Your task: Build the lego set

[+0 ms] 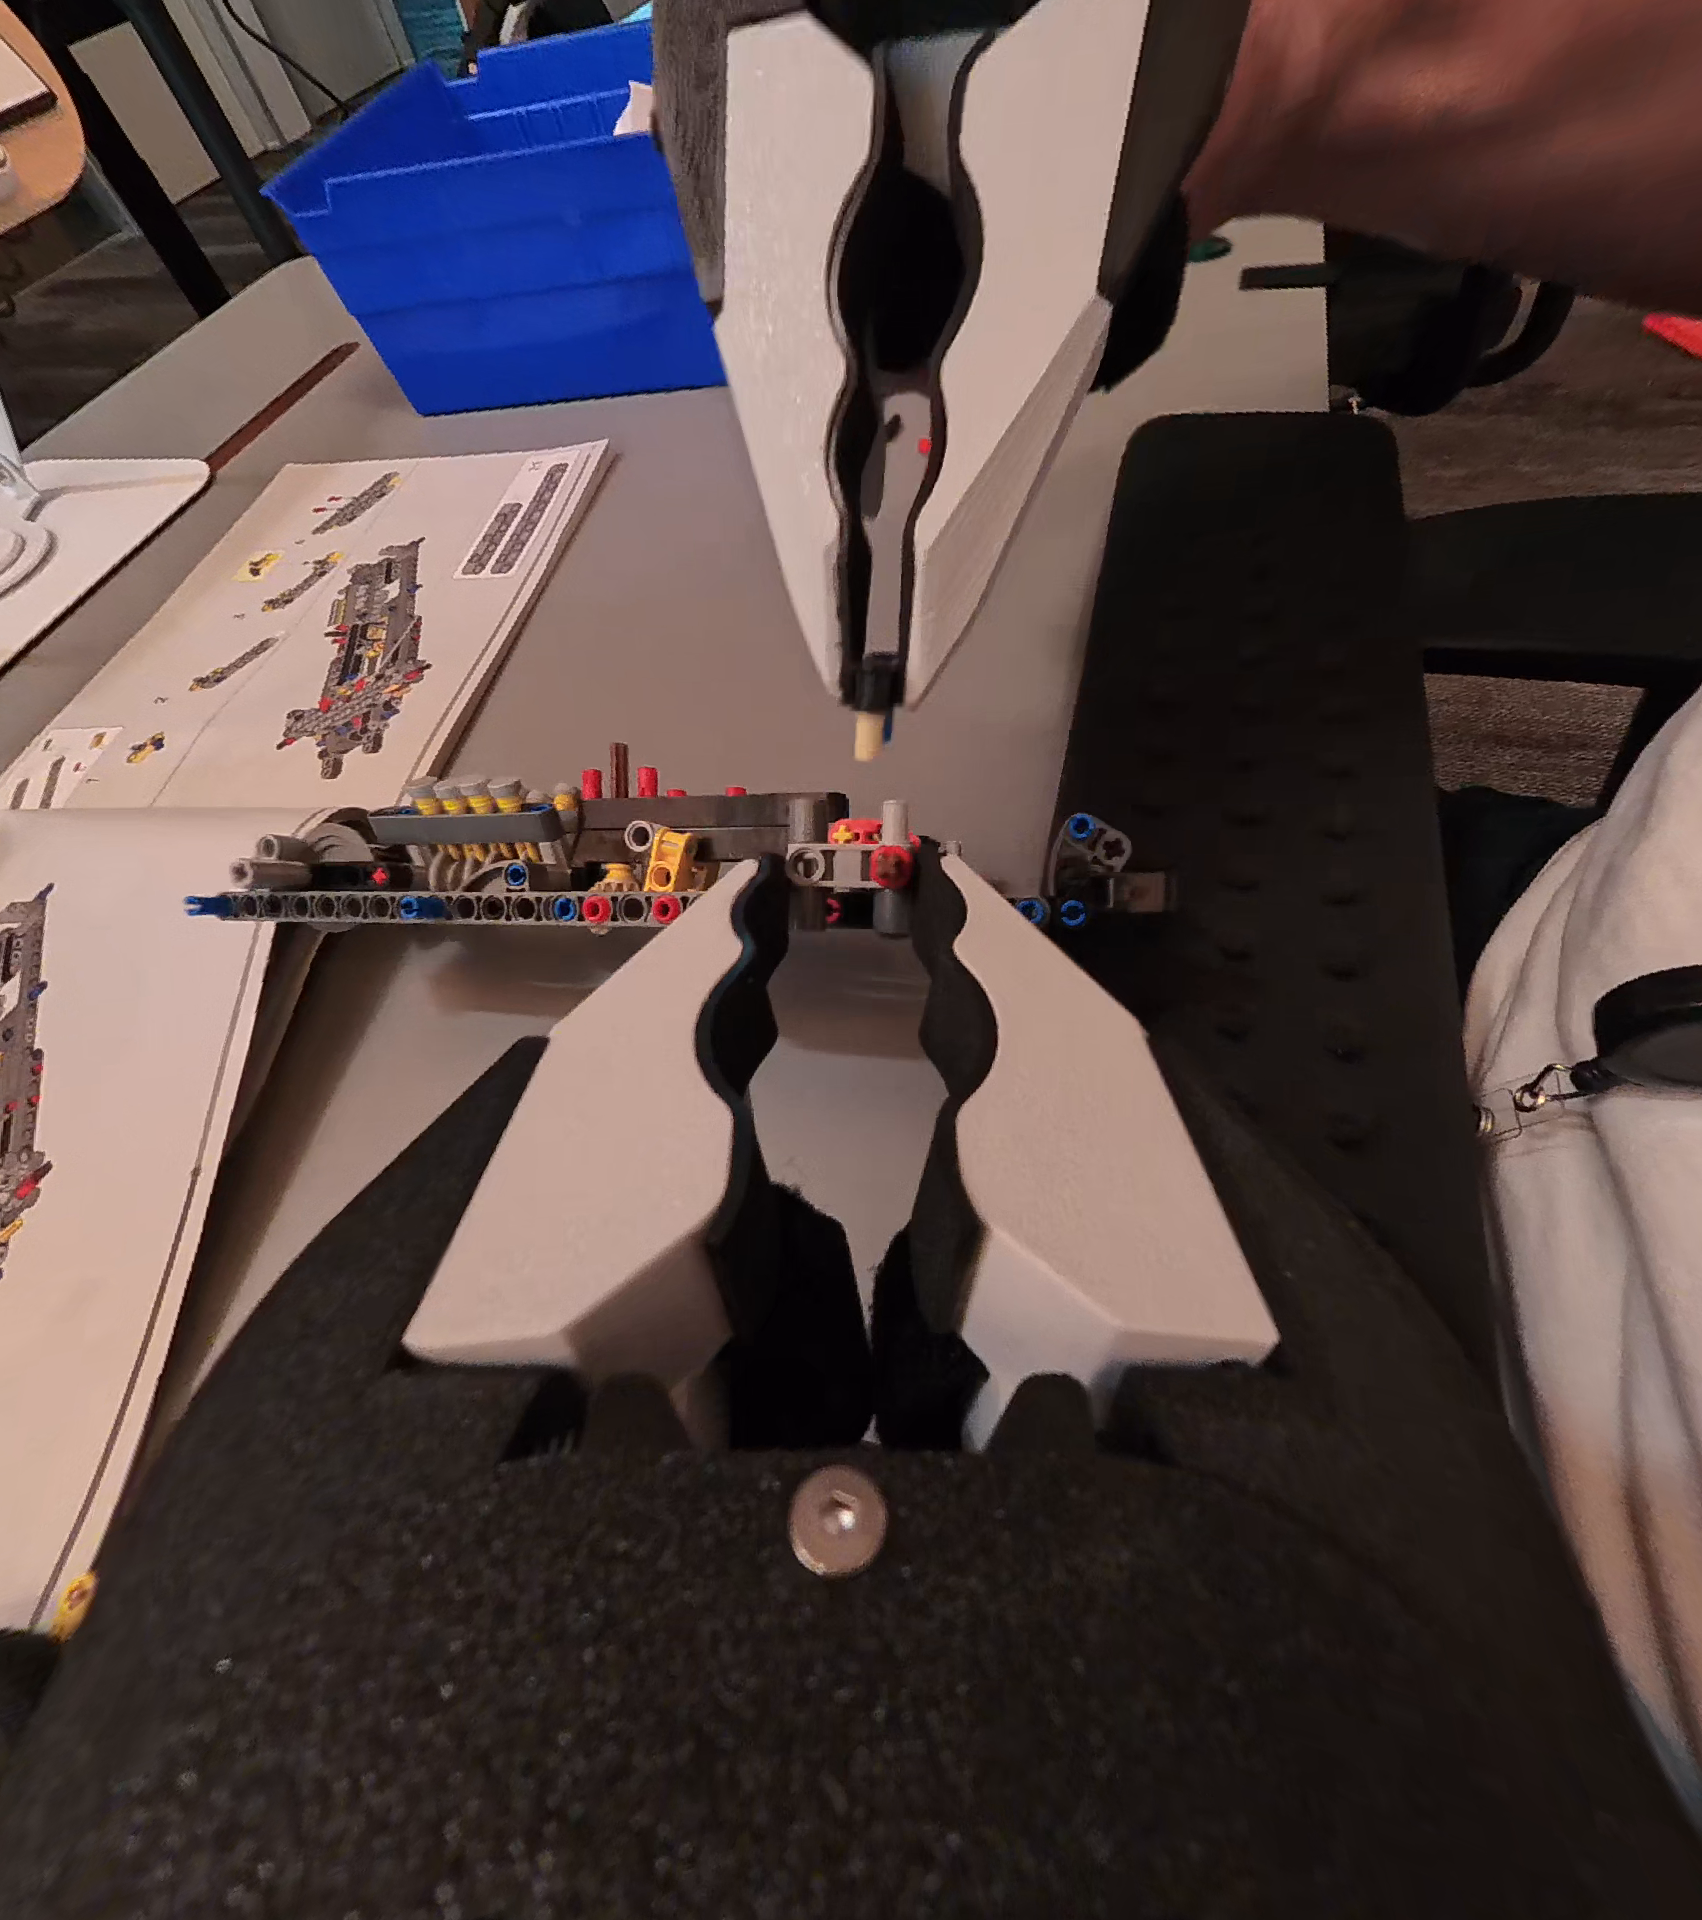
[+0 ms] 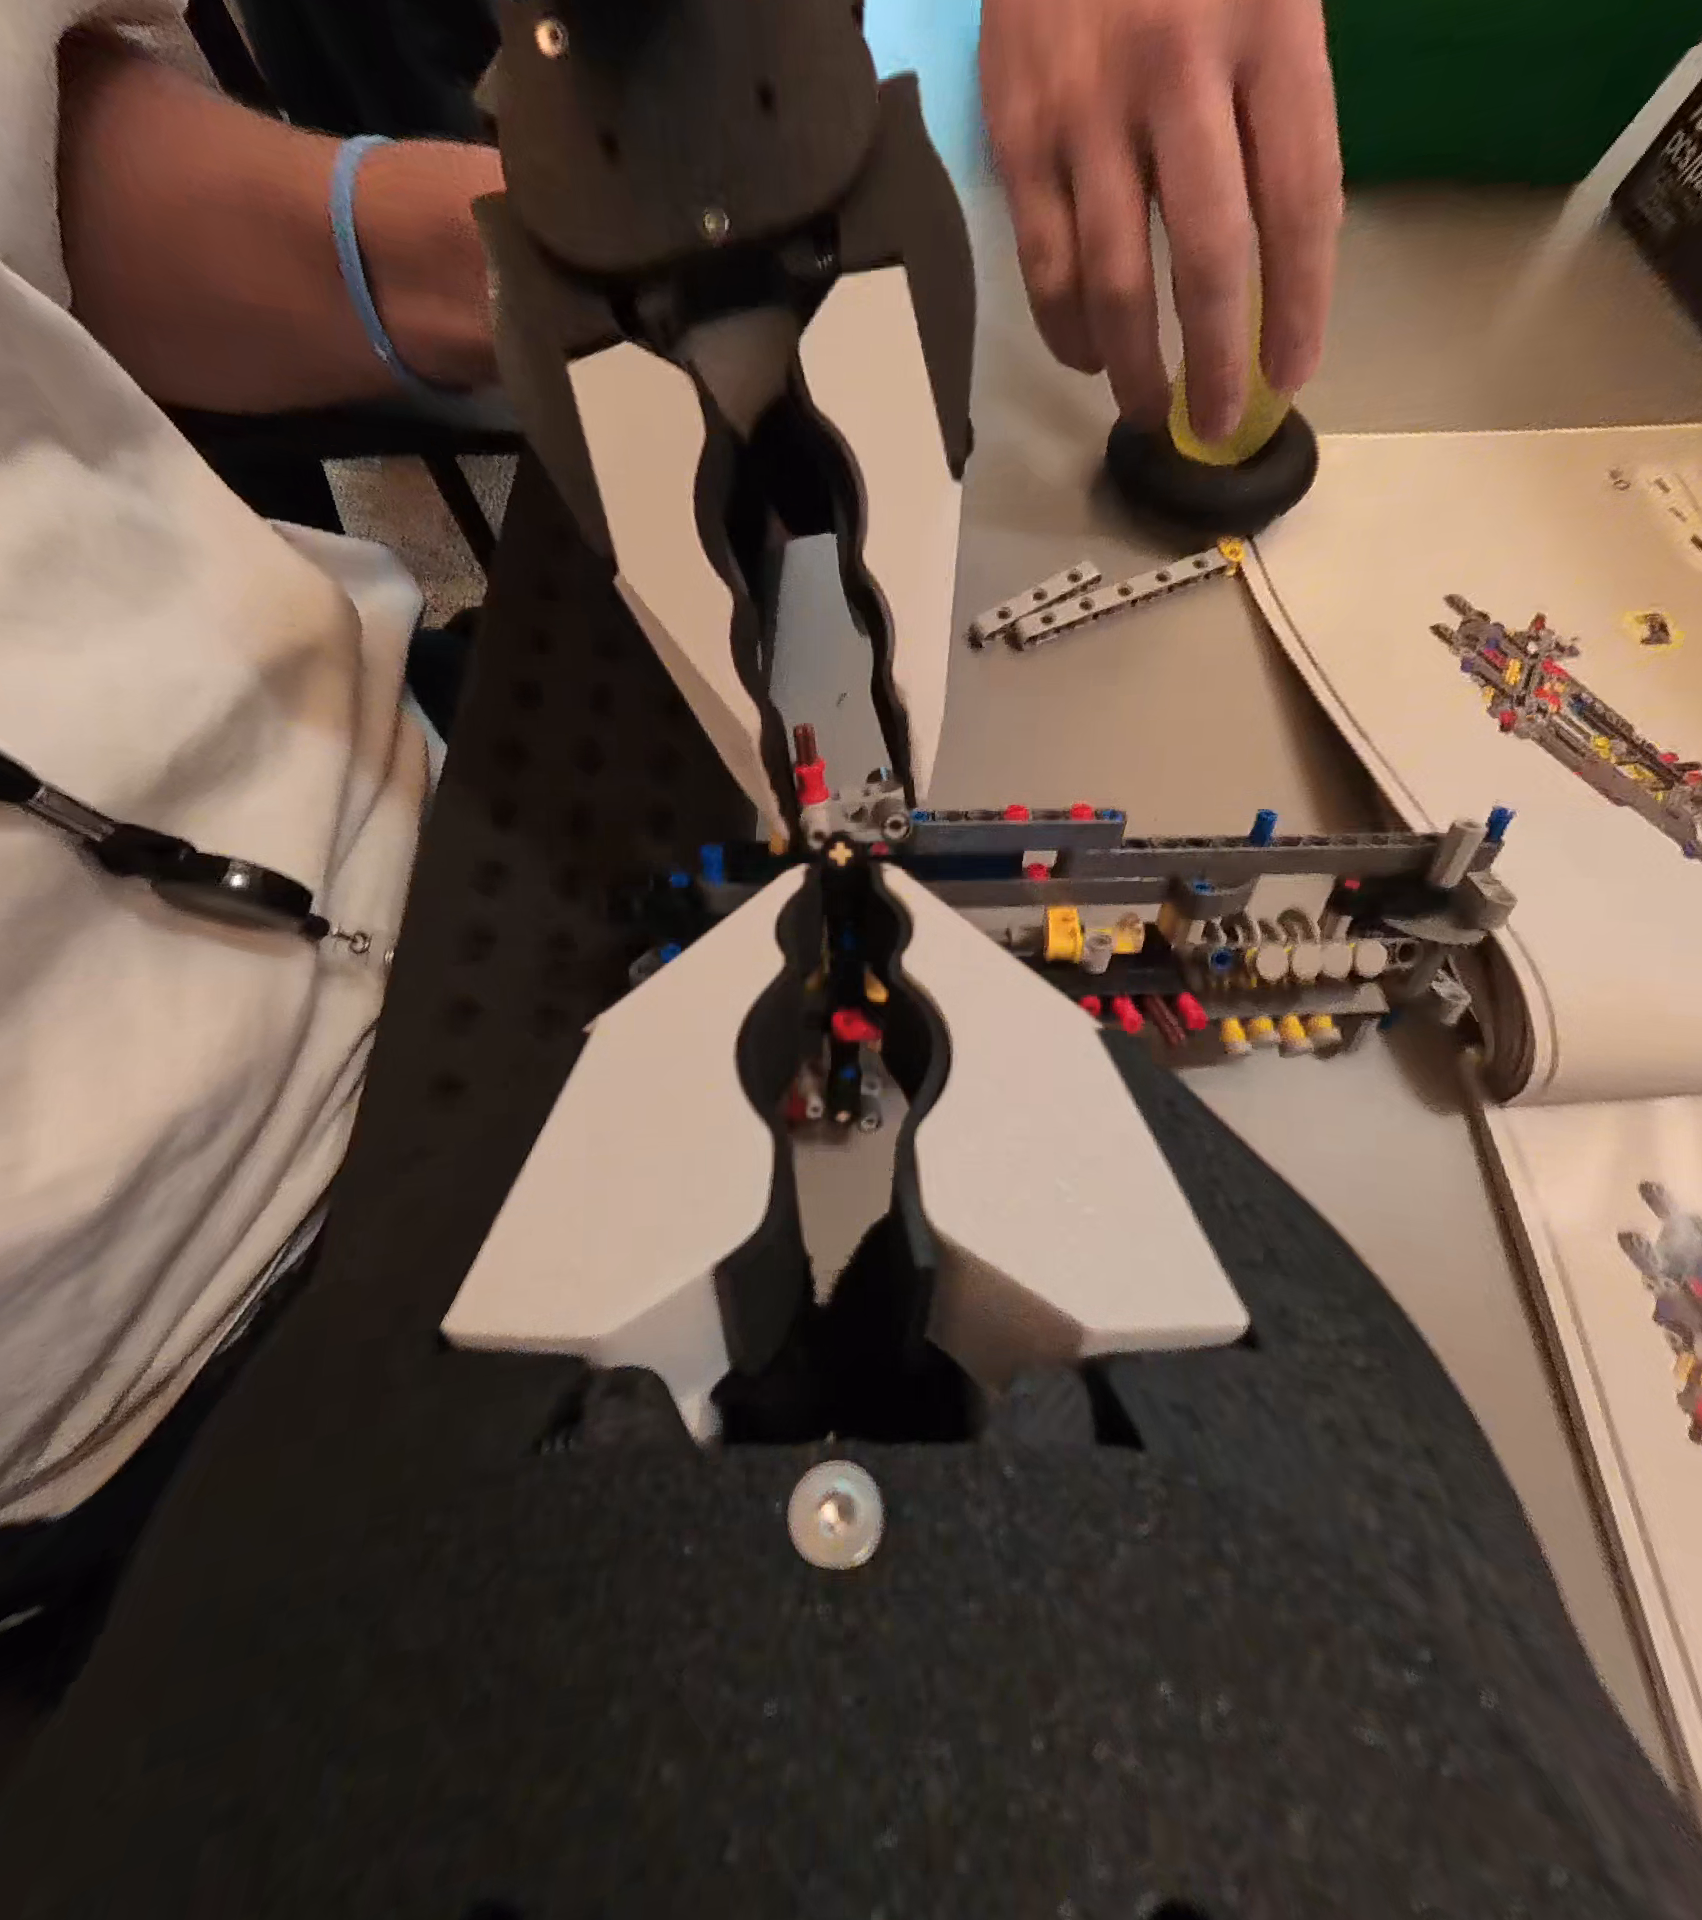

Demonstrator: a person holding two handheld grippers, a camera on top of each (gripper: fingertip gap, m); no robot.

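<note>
Left claw (image 1: 852, 883) clamped on end of Technic chassis (image 1: 514, 883), long axis crosswise on worktop (image 1: 639, 644). Right claw (image 1: 873, 691) pinching tan-tipped pin (image 1: 866, 732), vertical, just above grey upright peg (image 1: 894, 821). Move is straight down. Wheel (image 2: 1211, 468) under another hand beyond.

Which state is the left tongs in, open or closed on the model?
Closed on the long grey lego model: the left tongs have both white fingers pressing its end.

Left gripper (image 1: 852, 868) fingers parted, level; right gripper (image 1: 873, 691) fingers pinched together, pointing steeply down.
</note>
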